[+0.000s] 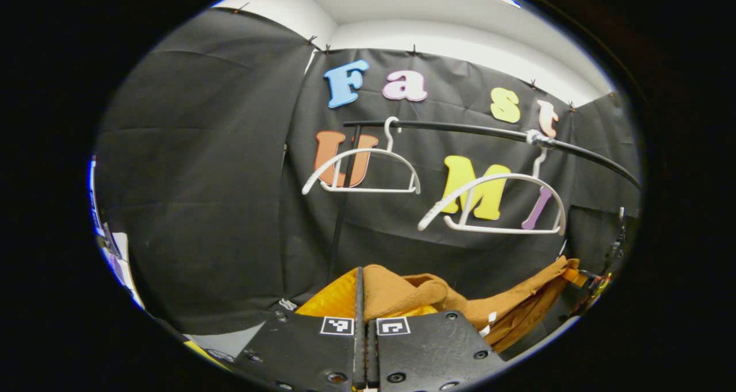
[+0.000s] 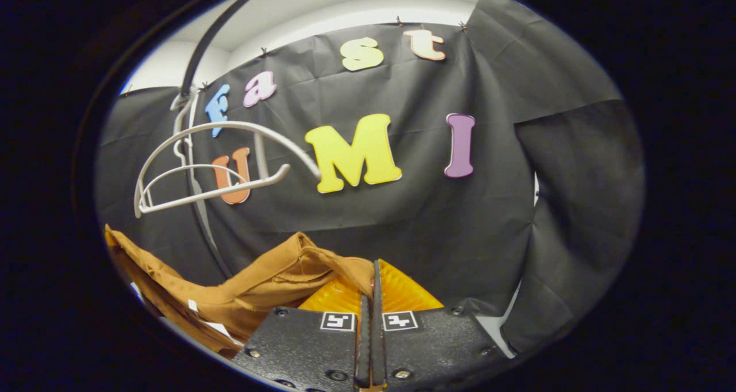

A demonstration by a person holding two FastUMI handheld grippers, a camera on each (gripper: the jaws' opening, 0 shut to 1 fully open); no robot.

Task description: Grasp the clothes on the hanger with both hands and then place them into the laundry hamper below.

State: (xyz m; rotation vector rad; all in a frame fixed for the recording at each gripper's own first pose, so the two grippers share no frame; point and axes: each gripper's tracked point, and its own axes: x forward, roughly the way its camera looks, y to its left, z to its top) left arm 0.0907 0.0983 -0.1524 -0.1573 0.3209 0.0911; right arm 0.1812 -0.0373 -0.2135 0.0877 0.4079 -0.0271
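Note:
A brown garment [image 1: 414,294] hangs stretched between my two grippers, below the rail and off the hangers. In the left gripper view my left gripper [image 1: 361,288] is shut, with one end of the cloth pinched between its fingers. From there the fabric runs right to the other gripper [image 1: 592,280], small at the far edge. In the right gripper view my right gripper [image 2: 375,283] is shut on the garment's [image 2: 270,283] other end, and the cloth sags away to the left.
Two bare white hangers [image 1: 362,170] [image 1: 494,202] hang on a black rail [image 1: 460,129] above the garment. The right gripper view shows them [image 2: 218,156] at upper left. The black cloth wall stands close behind.

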